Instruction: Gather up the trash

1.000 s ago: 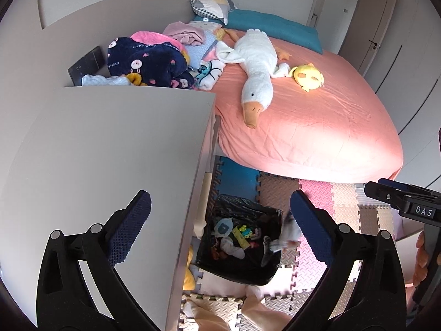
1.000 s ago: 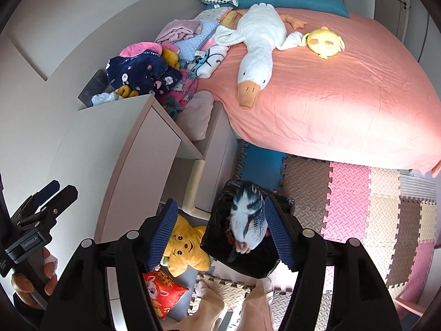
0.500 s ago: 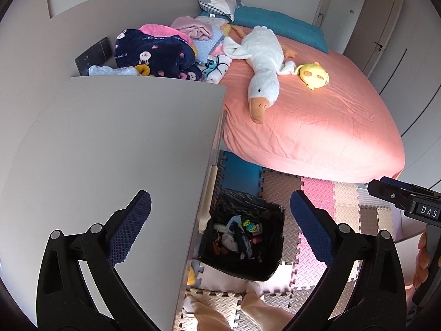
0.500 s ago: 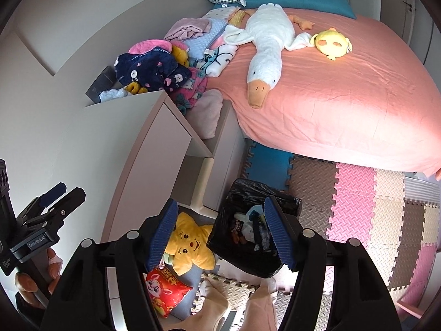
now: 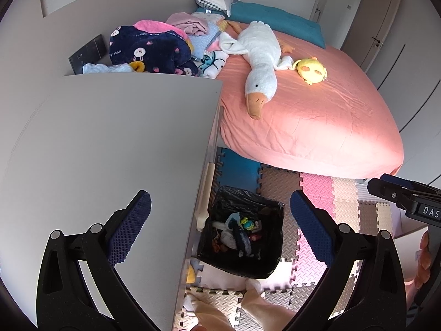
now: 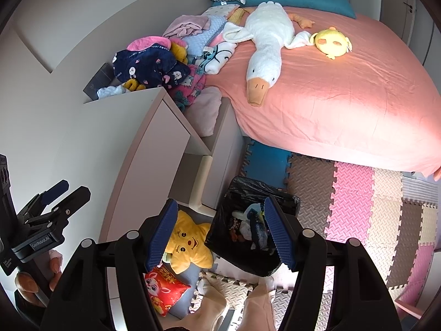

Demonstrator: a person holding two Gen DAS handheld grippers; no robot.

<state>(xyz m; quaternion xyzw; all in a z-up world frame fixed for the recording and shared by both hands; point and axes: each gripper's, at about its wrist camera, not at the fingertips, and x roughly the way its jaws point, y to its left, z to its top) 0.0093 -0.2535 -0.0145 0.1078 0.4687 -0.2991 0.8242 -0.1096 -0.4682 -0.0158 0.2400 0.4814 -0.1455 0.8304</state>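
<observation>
Both wrist views are bright and sharp, with no motion blur. Daylight washes the pink bed (image 5: 317, 104) most strongly along its lower edge, where the sheet glares almost white; the same hot patch shows in the right view. The grey desk top (image 5: 110, 151) is evenly lit, shading darker toward the left. The bin's black liner (image 6: 242, 256) swallows detail. Fisheye curvature bends walls and wardrobe doors, and black vignetting fills the corners.

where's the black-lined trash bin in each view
Left wrist: black-lined trash bin sits low, just right of centre, on the foam mats beside the pale desk edge.
Right wrist: bin is low centre, right of the yellow star plush.
Shared landmark: white goose plush on the pink bed.
</observation>
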